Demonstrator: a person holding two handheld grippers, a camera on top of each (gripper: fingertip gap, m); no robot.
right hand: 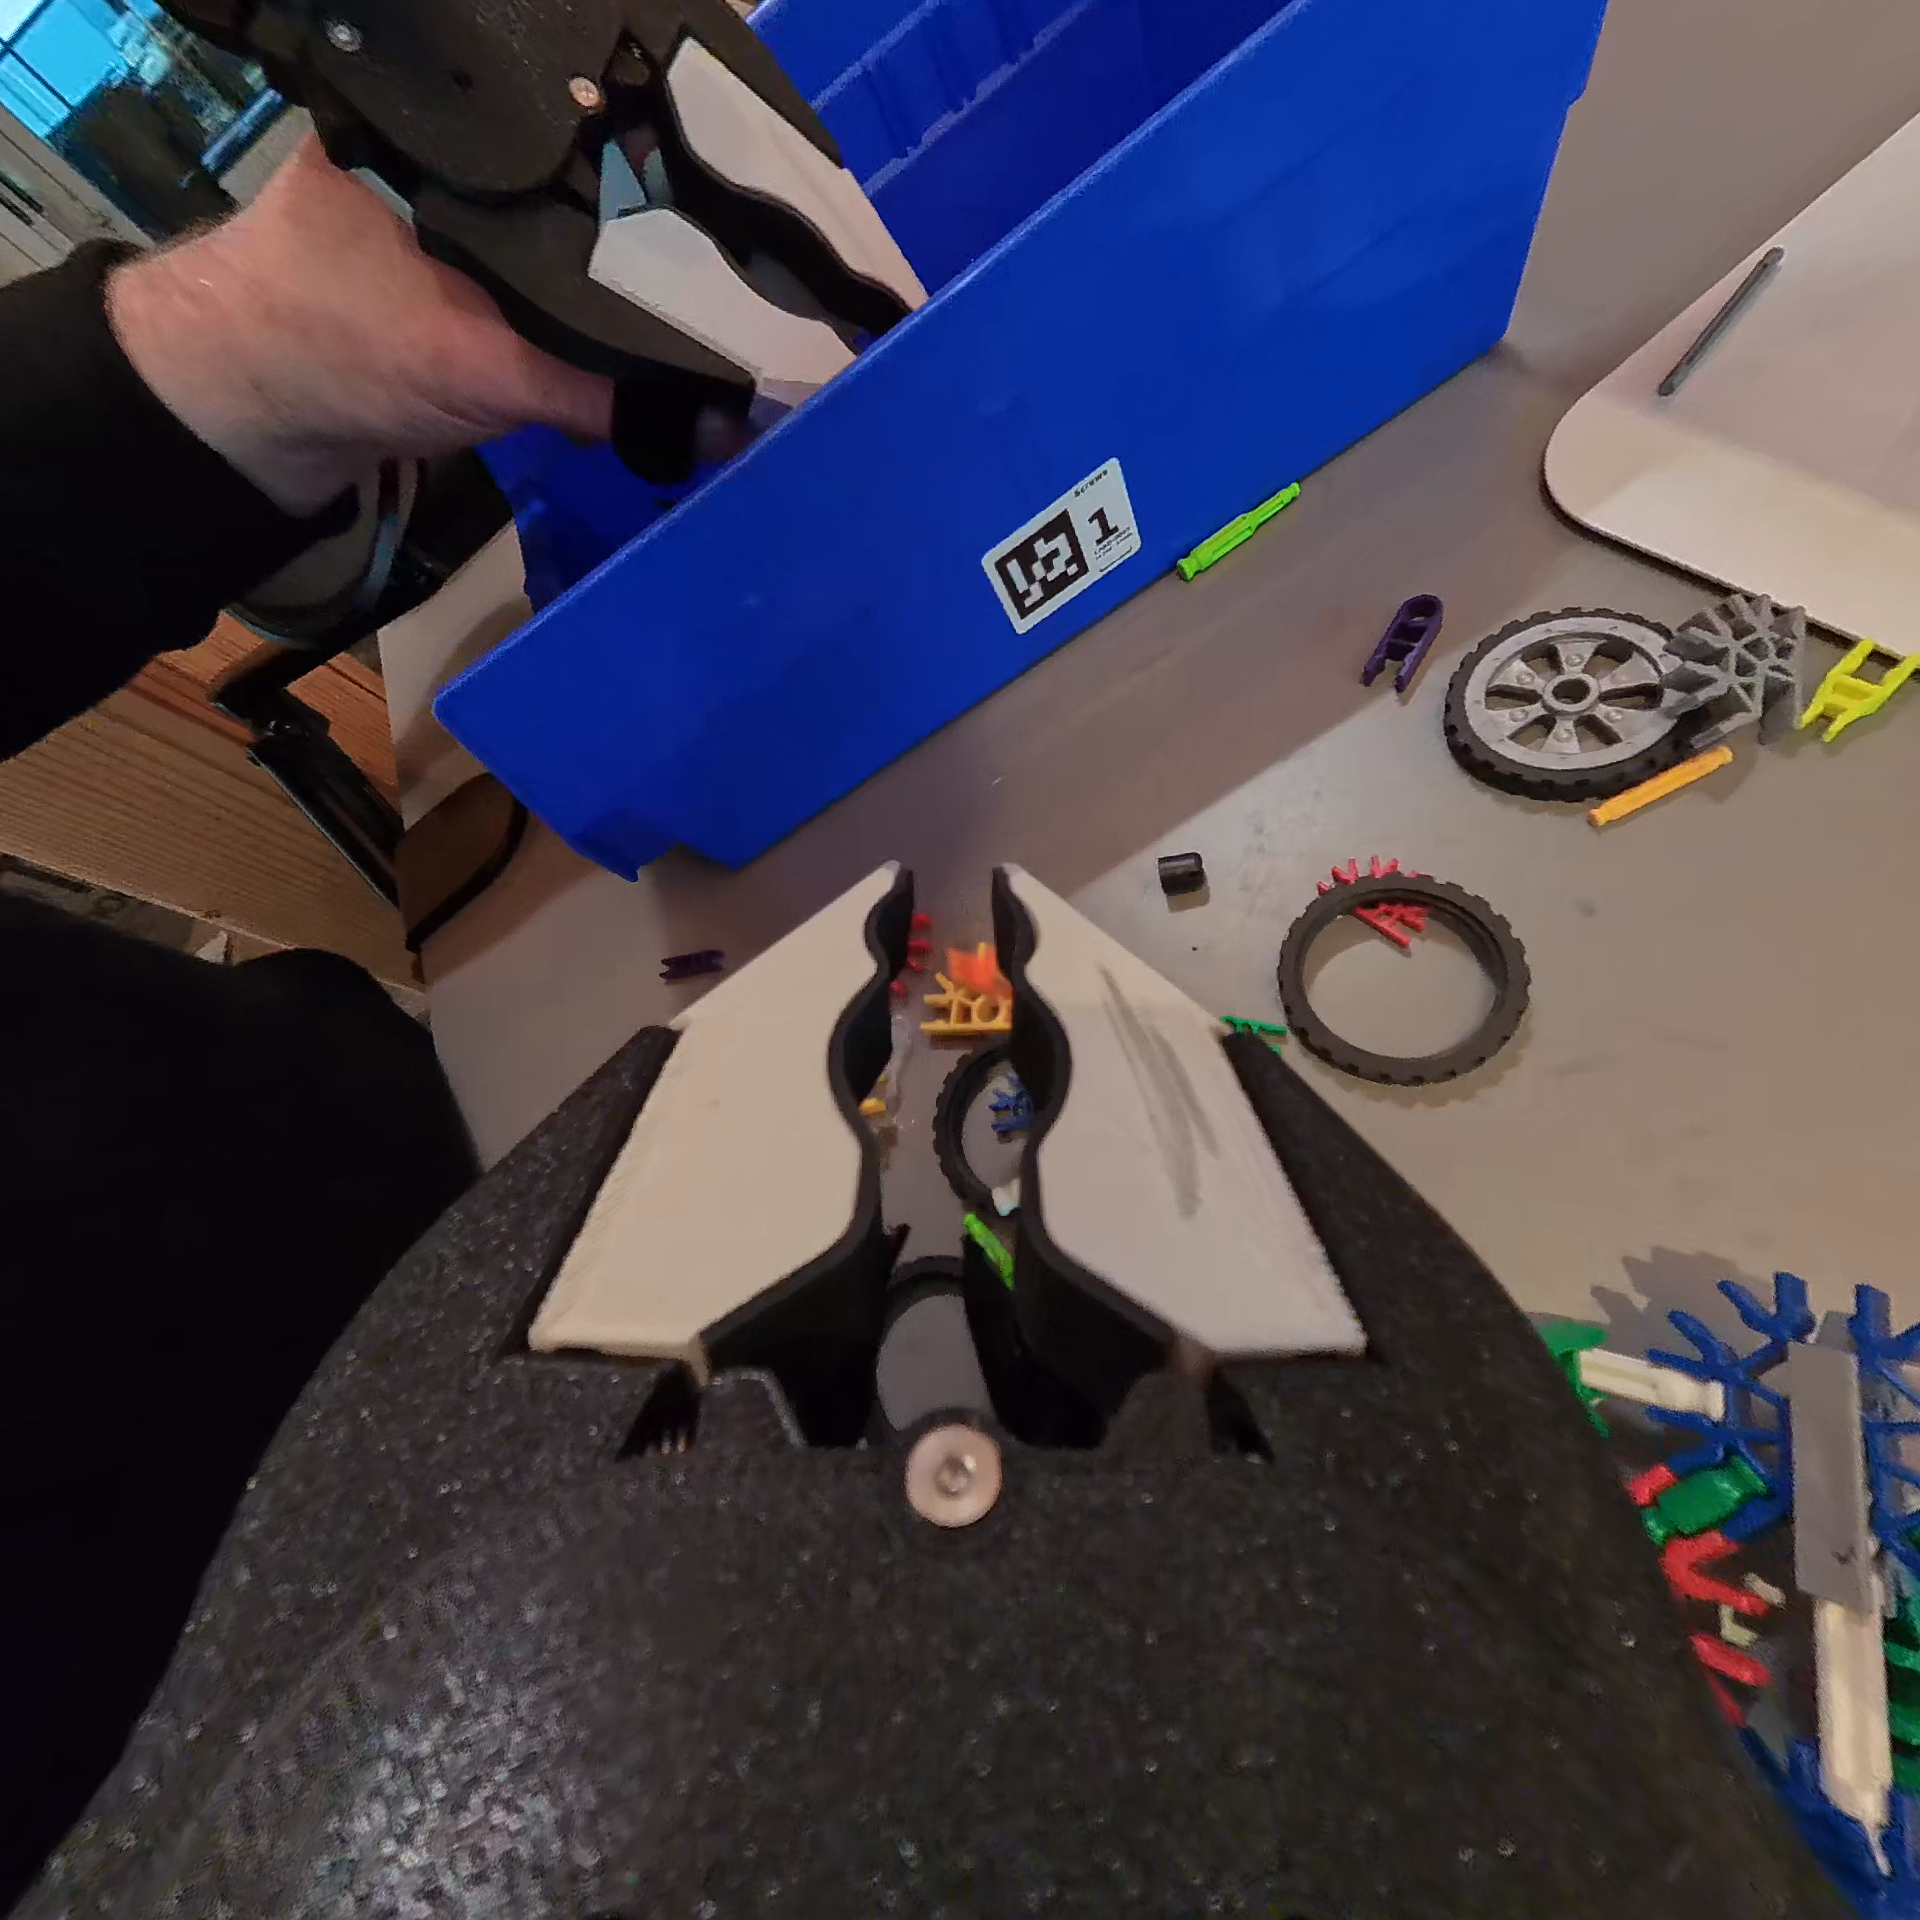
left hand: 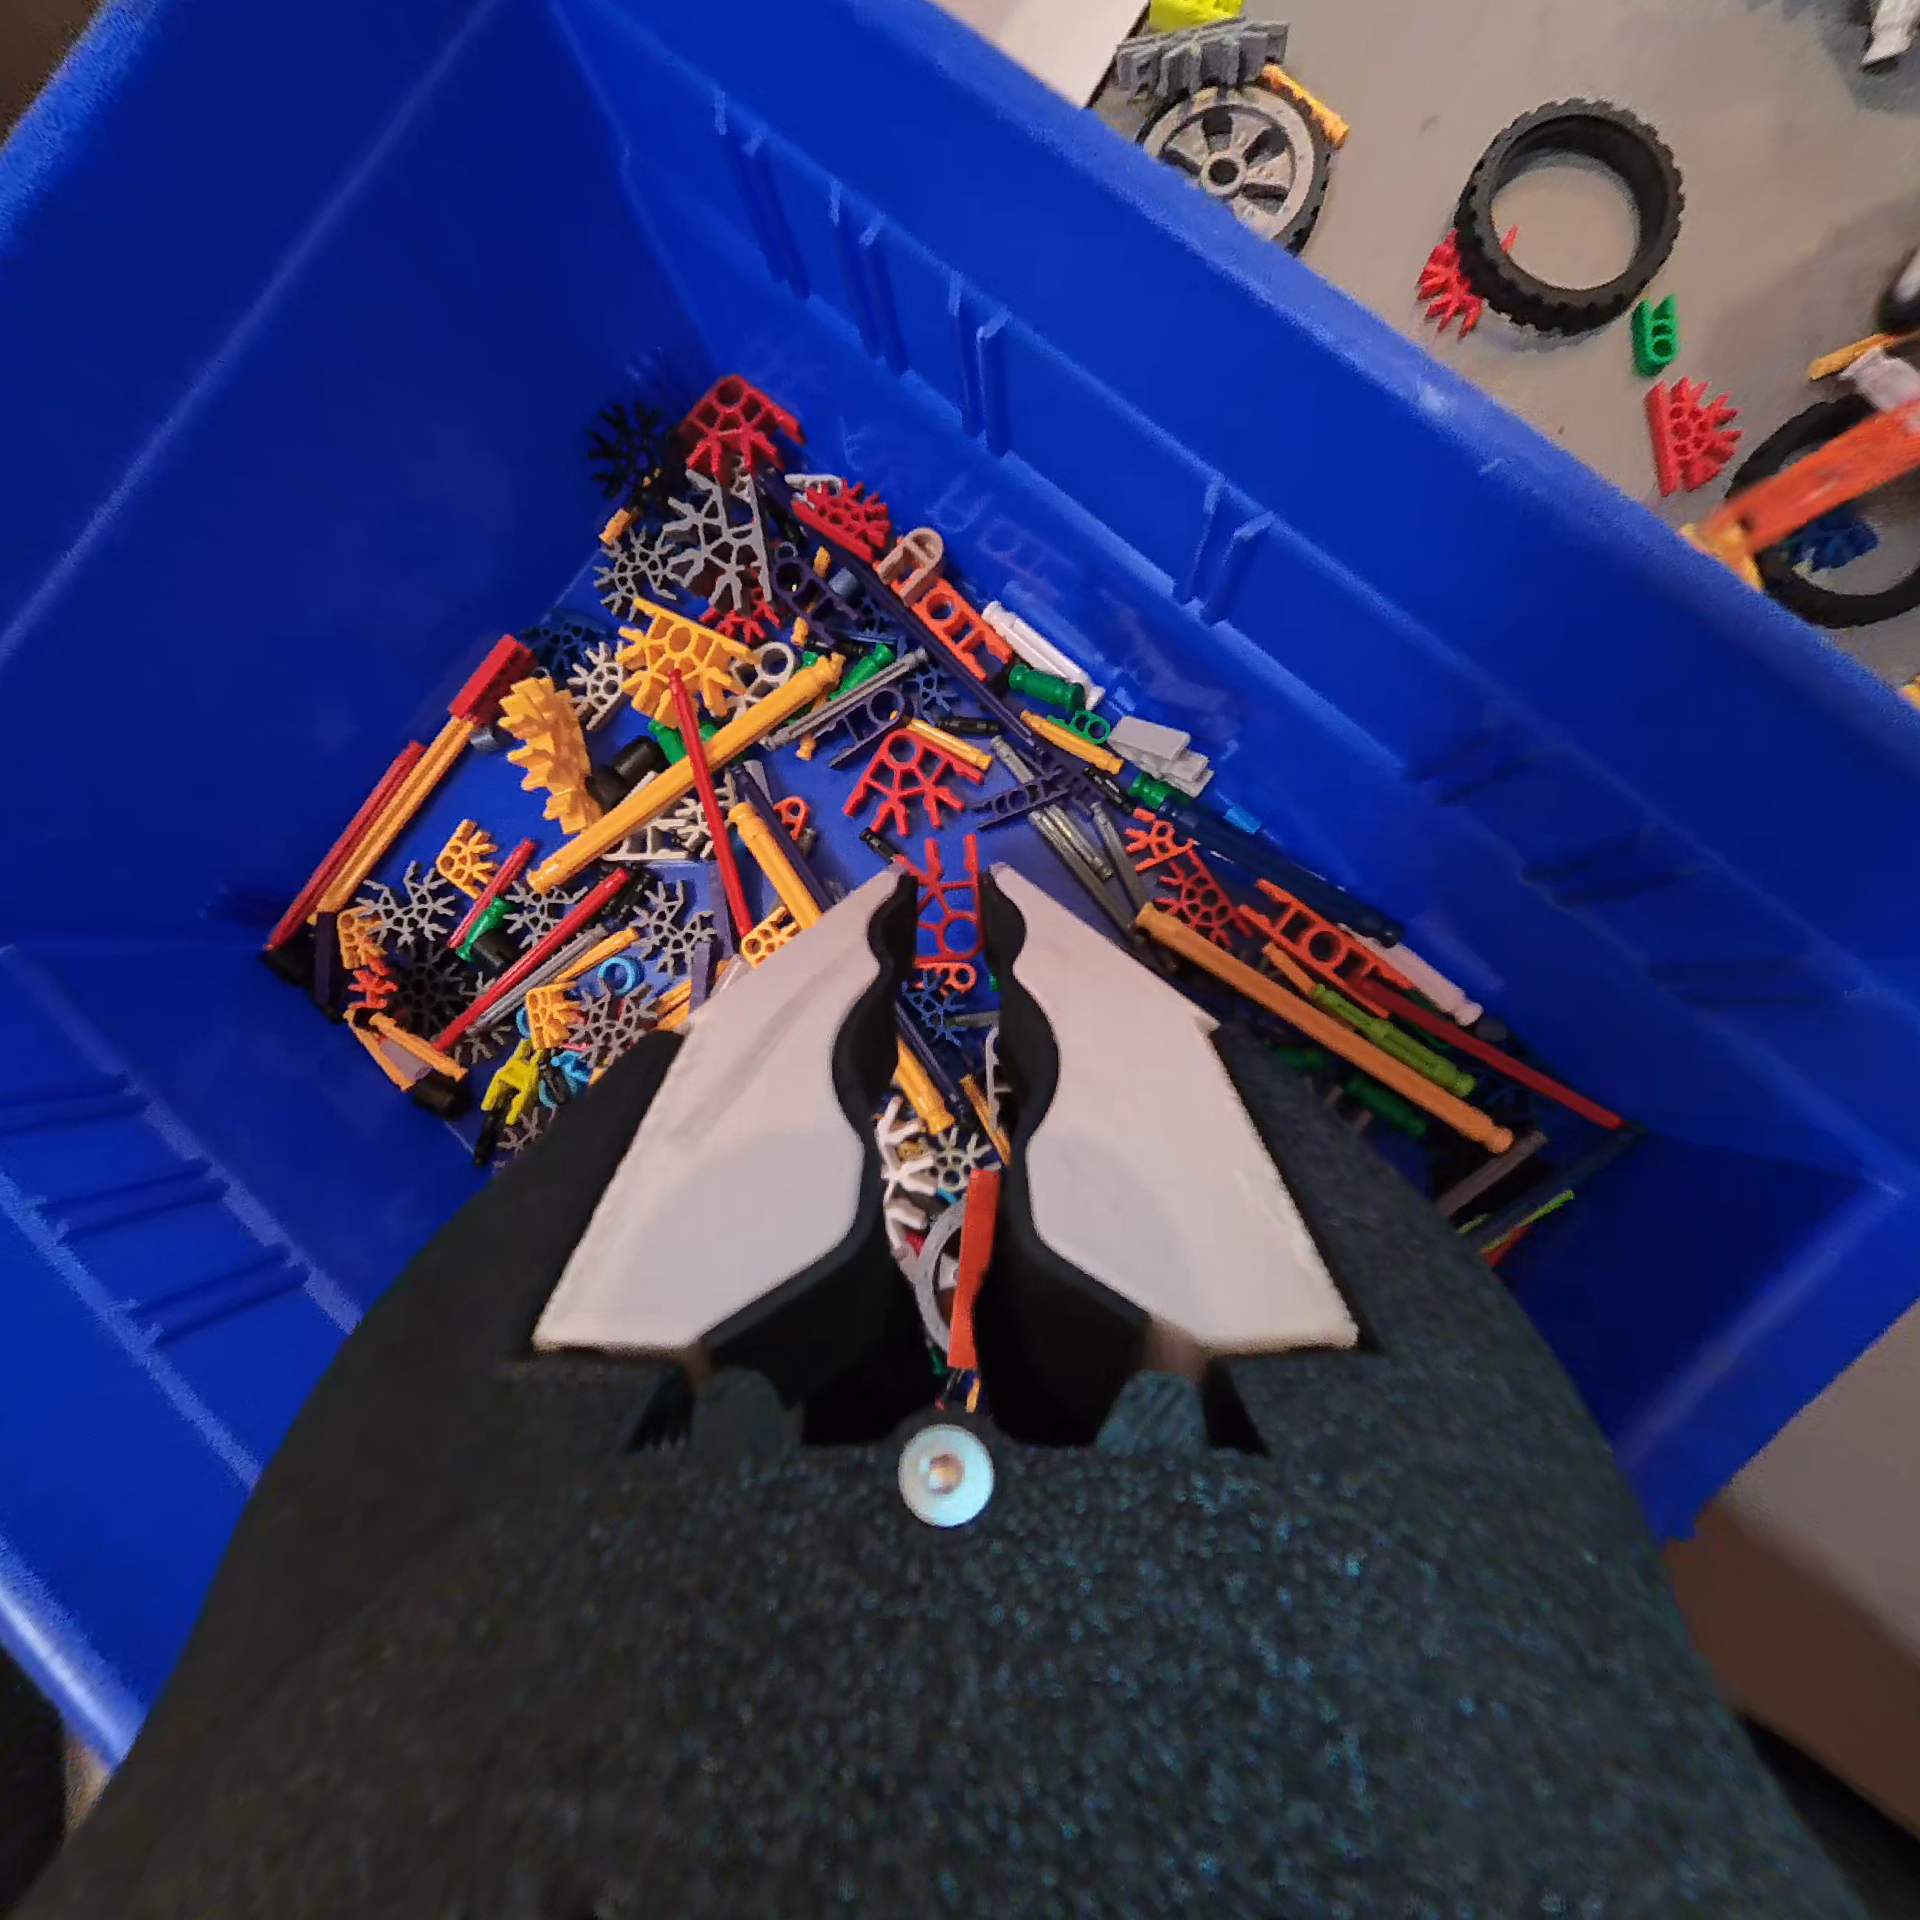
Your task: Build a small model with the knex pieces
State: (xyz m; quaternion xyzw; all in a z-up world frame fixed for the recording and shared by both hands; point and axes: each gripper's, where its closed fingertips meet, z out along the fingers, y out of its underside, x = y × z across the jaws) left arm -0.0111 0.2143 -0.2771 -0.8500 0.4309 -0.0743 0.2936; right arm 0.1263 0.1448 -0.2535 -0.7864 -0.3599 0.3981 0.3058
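Note:
My left gripper (left hand: pixel 948 883) hangs inside a blue bin (left hand: pixel 1143 343), its jaws a narrow gap apart, just above a heap of coloured construction-toy rods and connectors. A red connector (left hand: pixel 951 925) lies right under the tips. A red-orange piece (left hand: pixel 977 1268) shows deep in the gap; I cannot tell if it is held. My right gripper (right hand: pixel 951 883) hovers over the grey table, jaws also a narrow gap apart, above a yellow connector (right hand: pixel 966 1008) and a small black tyre (right hand: pixel 961 1122). The left gripper (right hand: pixel 727 260), held by a hand (right hand: pixel 343 332), shows dipping into the bin (right hand: pixel 935 416).
On the table right of the bin lie a black tyre (right hand: pixel 1403 982), a grey wheel (right hand: pixel 1569 707), a green rod (right hand: pixel 1236 530), a purple connector (right hand: pixel 1403 639) and a white board (right hand: pixel 1766 416). A blue built assembly (right hand: pixel 1787 1455) sits at lower right. About 15 cm separates my left fingertips from my right. My left tips are about 15 cm from the yellow connector (right hand: pixel 966 1008), my right tips only 6 cm.

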